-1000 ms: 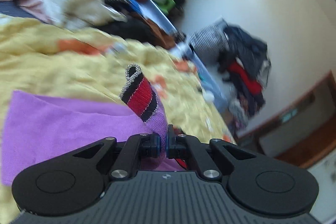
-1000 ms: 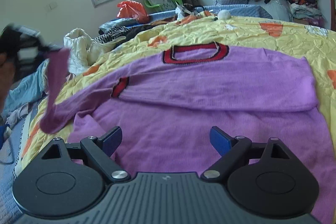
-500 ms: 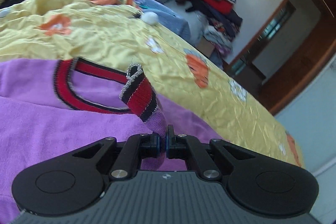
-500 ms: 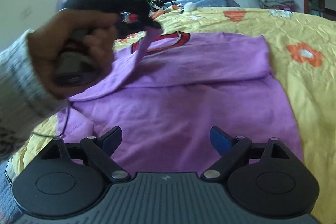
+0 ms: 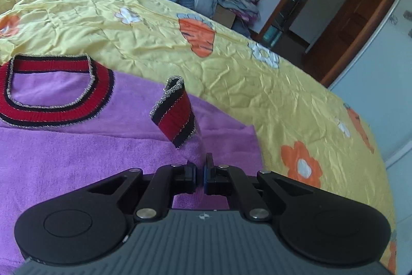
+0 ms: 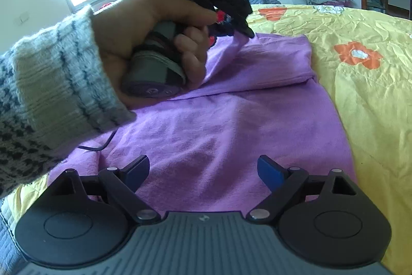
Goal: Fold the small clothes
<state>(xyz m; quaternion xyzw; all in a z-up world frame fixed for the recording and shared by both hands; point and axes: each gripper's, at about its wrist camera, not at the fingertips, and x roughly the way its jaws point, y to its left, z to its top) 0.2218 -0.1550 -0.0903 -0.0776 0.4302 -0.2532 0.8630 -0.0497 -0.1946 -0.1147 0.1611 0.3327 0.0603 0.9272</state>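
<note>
A purple sweater (image 5: 77,161) lies spread on a yellow flowered bedspread (image 5: 231,63) as a person folds it with a hand-held gripper in each hand. The left gripper (image 5: 200,174), fingers pinched together on the end of one sleeve, holds the red-and-black striped cuff (image 5: 175,115) upright at about 12 o'clock from its tips, over the sweater's chest and at 3 o'clock from the red-trimmed collar (image 5: 51,105). In the right wrist view, the hand (image 6: 144,38) gripping that tool shows at 10 o'clock, a knitted grey sleeve (image 6: 49,84) at its wrist, the purple sleeve draping from the tool down onto the garment. The right gripper (image 6: 203,170) hovers over the lower body of the sweater, its blue-padded fingers wide apart with nothing between them. The other sleeve appears already folded across the chest, its edge running toward 2 o'clock. The step in hand looks to be the sleeve fold: laying this second sleeve over the body. The next move likely calls for lowering the cuff flat onto the purple cloth and releasing it, with the free gripper ready to take the hem
</note>
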